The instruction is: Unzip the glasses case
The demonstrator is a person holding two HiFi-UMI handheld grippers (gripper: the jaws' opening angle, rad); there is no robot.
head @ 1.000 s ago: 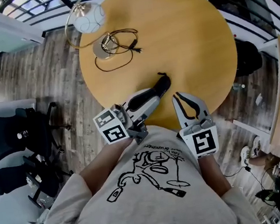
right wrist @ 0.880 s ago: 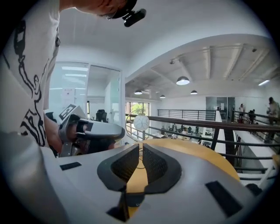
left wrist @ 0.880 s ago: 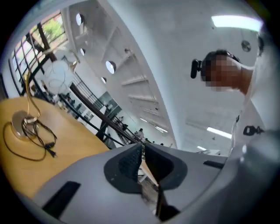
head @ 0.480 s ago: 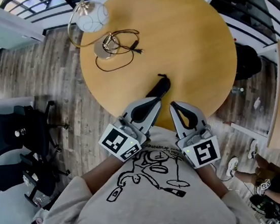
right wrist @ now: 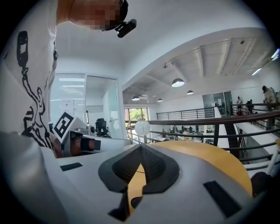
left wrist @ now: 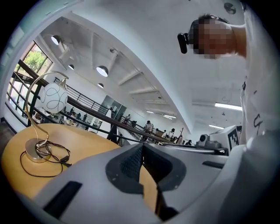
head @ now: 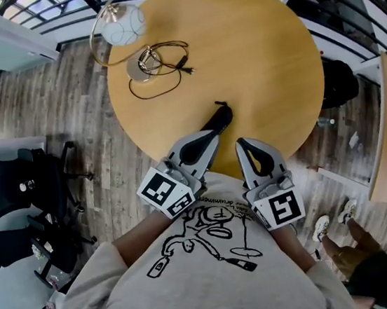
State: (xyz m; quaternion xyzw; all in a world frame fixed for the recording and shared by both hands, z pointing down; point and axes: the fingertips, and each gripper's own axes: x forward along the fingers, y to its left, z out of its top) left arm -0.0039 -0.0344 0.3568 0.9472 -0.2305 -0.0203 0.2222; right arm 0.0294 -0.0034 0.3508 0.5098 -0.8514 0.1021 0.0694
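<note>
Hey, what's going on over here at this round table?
A person in a white printed T-shirt stands at the near edge of a round wooden table, holding a two-jaw gripper in each hand. The left gripper and the right gripper are both shut and empty. A slim black glasses case lies on the table just beyond the left gripper's tips, and neither gripper holds it. A desk lamp with a white globe shade stands at the far side.

Looks steeply down from head onto round table (head: 259,64); in gripper views, faces level, low across same table toward shared lamp (left wrist: 53,97).
</note>
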